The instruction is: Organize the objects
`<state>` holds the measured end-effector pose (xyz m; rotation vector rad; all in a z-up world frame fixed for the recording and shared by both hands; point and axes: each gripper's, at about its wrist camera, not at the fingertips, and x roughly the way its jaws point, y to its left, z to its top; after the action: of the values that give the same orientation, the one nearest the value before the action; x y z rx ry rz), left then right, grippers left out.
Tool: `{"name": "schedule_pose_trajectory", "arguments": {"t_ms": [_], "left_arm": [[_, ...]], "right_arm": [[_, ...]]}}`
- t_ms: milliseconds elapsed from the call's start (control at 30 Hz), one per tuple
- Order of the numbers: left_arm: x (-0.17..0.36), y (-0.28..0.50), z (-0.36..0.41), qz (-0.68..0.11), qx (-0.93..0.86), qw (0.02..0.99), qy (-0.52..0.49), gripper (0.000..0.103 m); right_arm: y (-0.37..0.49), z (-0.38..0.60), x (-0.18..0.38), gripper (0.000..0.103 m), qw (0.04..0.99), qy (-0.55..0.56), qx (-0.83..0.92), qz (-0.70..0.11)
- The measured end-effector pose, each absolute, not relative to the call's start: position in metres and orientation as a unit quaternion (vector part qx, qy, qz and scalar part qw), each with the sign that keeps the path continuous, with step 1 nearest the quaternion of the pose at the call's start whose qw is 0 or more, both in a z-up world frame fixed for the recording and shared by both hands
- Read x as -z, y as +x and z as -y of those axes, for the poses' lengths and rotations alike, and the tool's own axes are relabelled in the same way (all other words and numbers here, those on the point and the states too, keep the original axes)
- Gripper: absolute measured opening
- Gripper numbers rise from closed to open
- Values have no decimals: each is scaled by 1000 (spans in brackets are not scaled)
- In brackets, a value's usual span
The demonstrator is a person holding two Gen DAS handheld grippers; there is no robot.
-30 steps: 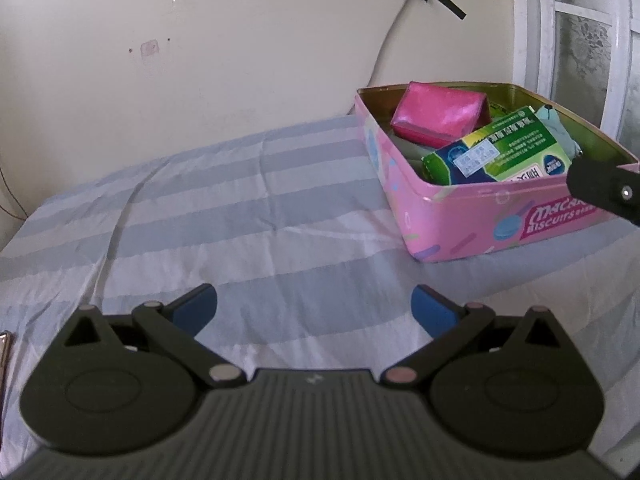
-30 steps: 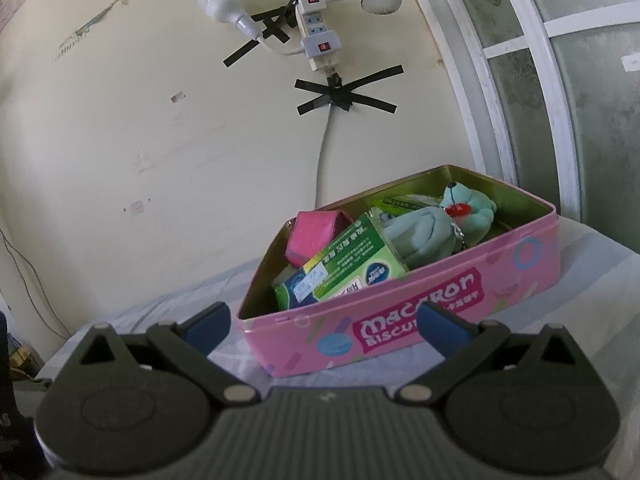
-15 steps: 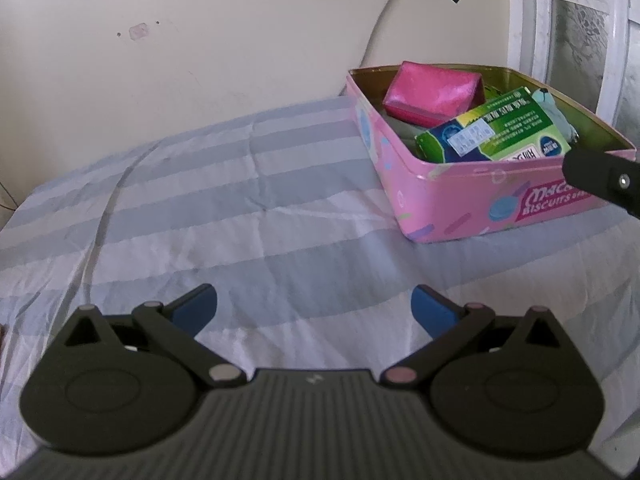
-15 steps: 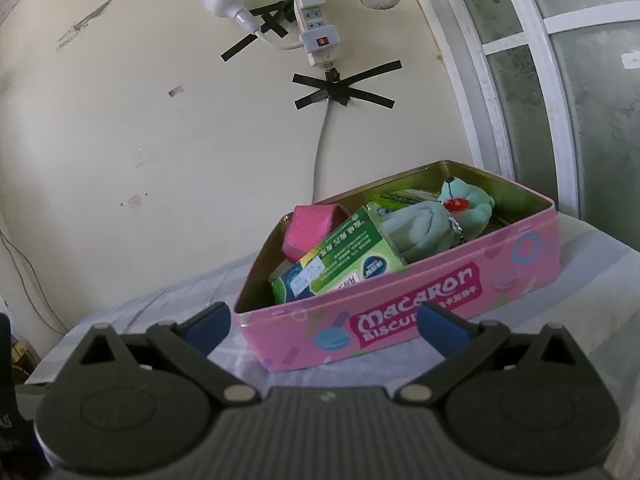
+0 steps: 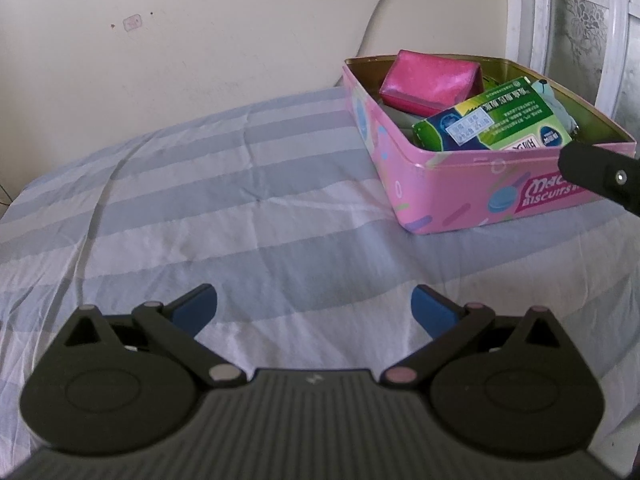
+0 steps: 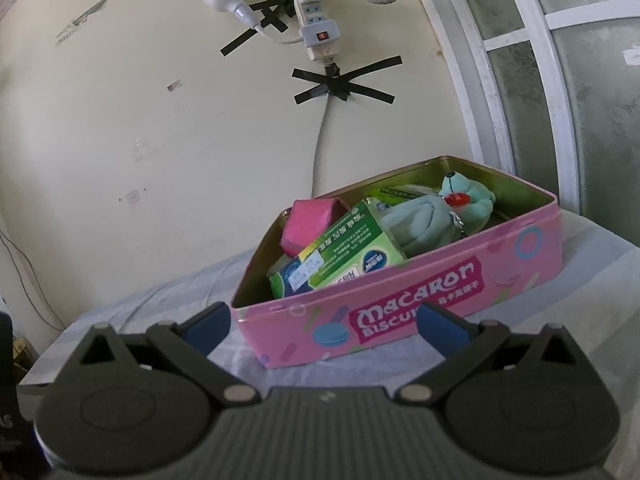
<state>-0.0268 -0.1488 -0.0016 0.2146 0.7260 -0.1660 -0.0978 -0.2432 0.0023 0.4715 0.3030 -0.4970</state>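
1. The pink biscuit tin (image 6: 400, 292) sits lidless on the far right of the striped sheet (image 5: 240, 208), its long axis running left to right and angling away.
2. Inside: a green box (image 6: 340, 252) (tilted), a pink pouch (image 5: 430, 80), a plush toy (image 6: 440, 212).
3. The left gripper (image 5: 314, 306) and right gripper (image 6: 324, 322) both stand apart, holding nothing.
4. A cream wall (image 6: 160, 120) carries a taped power strip (image 6: 316, 24); a window (image 6: 560, 80) stands right.

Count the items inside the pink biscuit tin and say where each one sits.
4 visible in the tin: pink pouch at the far left corner, green box leaning at the front left, teal plush toy in the middle-right, green packet behind it. More may lie hidden underneath.
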Motion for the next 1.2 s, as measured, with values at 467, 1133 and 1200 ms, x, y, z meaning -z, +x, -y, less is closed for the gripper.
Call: {"name": "schedule_pose_trajectory", "arguments": {"t_ms": [467, 1133, 1200], "left_arm": [[4, -24, 149, -361, 85, 923, 104, 103], [5, -25, 147, -363, 92, 922, 103, 103], [5, -25, 146, -363, 93, 921, 103, 103]], "right_arm": [[-95, 240, -5, 103, 934, 221, 239, -151], [-97, 239, -5, 103, 932, 224, 245, -145], [-98, 240, -5, 103, 932, 224, 245, -143]]}}
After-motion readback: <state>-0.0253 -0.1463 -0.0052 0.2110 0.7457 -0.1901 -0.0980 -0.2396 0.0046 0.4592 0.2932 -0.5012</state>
